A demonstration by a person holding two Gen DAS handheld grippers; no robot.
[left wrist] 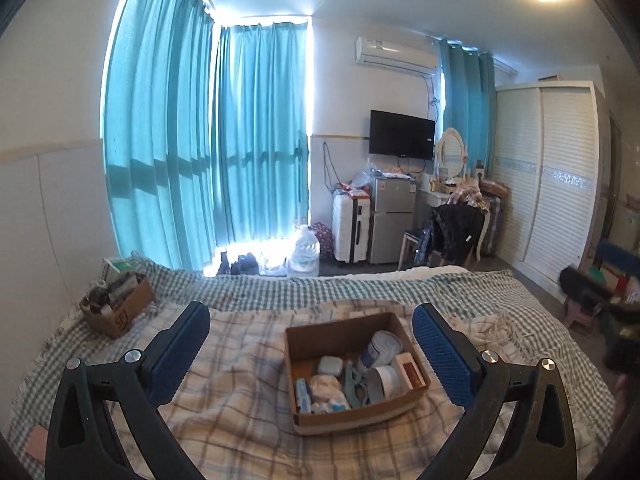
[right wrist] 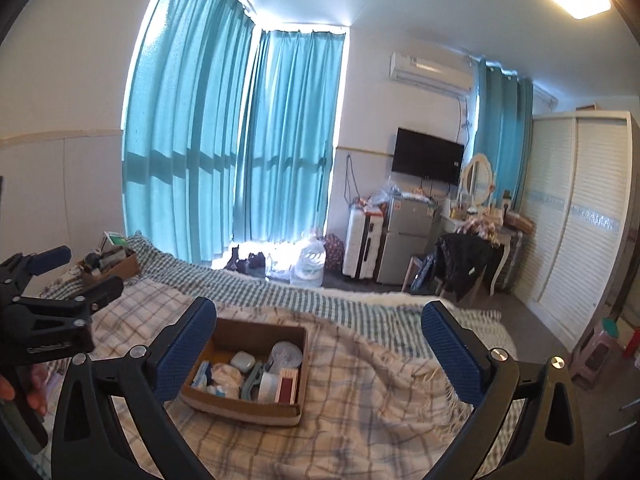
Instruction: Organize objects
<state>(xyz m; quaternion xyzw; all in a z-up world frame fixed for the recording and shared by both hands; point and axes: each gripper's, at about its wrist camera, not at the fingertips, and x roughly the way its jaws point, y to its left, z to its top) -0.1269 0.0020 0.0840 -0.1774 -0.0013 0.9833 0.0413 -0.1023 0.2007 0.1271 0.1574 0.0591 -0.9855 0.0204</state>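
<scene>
Left gripper and right gripper both hover wide apart and hold nothing above the bed. The cardboard box of small items sits mid-bed; a second box sits by the bed's far left corner.

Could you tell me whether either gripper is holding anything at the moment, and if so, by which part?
Nothing is held: the left gripper and right gripper are both open above the cardboard box, fingers empty.
</scene>
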